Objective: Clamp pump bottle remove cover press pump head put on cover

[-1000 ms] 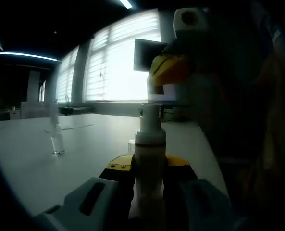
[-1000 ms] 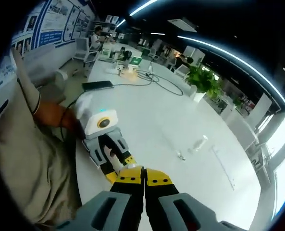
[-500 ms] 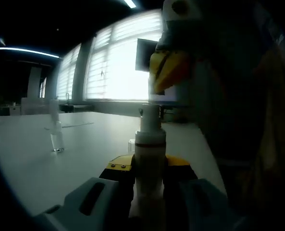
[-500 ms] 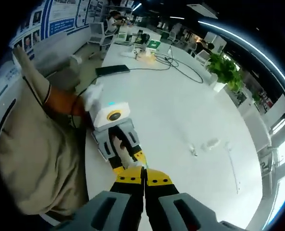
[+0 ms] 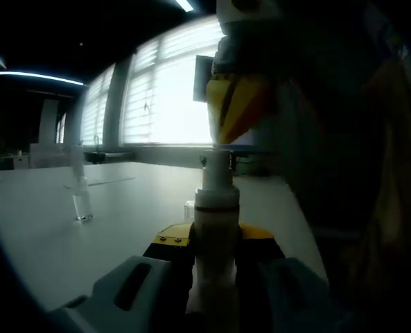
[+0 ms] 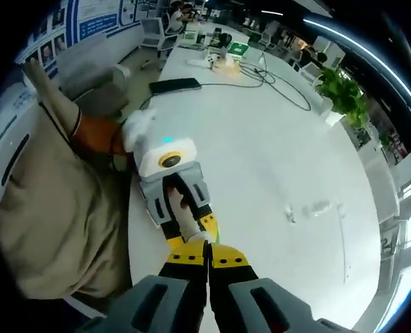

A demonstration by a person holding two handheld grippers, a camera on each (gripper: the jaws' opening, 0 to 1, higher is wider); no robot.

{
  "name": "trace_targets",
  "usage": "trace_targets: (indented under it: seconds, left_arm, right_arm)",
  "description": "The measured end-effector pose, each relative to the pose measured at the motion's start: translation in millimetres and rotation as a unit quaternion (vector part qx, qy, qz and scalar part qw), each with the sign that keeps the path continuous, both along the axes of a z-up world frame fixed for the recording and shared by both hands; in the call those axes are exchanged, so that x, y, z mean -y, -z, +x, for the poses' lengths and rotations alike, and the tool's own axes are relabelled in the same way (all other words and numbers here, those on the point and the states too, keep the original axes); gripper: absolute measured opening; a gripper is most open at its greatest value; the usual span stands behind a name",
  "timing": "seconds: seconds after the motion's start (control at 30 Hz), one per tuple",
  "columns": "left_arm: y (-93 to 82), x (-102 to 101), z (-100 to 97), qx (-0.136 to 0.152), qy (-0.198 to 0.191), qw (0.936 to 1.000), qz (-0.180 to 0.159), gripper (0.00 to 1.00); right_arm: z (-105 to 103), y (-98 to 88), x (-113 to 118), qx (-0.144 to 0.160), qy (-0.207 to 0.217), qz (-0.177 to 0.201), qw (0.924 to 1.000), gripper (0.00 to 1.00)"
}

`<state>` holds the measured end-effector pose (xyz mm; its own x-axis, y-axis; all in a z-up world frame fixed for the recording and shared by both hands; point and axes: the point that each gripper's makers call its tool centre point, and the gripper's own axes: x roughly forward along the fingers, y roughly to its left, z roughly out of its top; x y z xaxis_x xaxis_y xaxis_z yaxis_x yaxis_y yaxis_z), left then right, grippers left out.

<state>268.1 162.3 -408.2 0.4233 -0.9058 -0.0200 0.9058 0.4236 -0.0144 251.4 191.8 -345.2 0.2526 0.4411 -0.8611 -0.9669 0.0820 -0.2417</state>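
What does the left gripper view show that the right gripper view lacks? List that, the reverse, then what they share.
Left gripper view: bright blinded windows. Right gripper view: a potted plant, cables, the person's beige sleeve. Both: the white table, the clear cover on it, and the left gripper clamping the pump bottle, with the shut right gripper above its bare pump head.

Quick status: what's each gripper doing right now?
Left gripper: shut on the pump bottle, cover off.
Right gripper: shut, holding nothing, poised above the bottle's pump head.
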Motion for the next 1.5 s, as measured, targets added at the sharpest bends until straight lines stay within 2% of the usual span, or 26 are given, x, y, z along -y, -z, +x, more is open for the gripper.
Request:
trace_targets:
  seconds: [0.2, 0.47, 0.7, 1.17, 1.5]
  left_arm:
    - [0.6, -1, 1.2, 0.002, 0.0, 1.0, 0.001, 0.14]
    - [0.8, 0, 0.1, 0.003, 0.001, 1.0, 0.002, 0.14]
    - [0.7, 1, -1.0, 0.004, 0.0, 1.0, 0.002, 0.14]
    - [-0.3, 2, -1.8, 0.004, -0.001, 1.0, 0.003, 0.14]
    - [-1.0, 3, -3.2, 0.004, 0.0, 1.0, 0.003, 0.14]
  right_arm:
    - [3, 1.3, 0, 0.003, -0.004, -0.022, 0.9997, 0.0]
    - [2, 2.5, 1, -0.009, -0.023, -0.06, 0.9979, 0.0]
    - [3, 3.9, 0, -0.025, -0.038, -0.078, 0.996, 0.0]
    - [2, 8.4, -1, -0.038, -0.032, -0.104, 0.9934, 0.0]
    - [3, 14.9, 0, -0.034, -0.017, -0.12, 0.9921, 0.0]
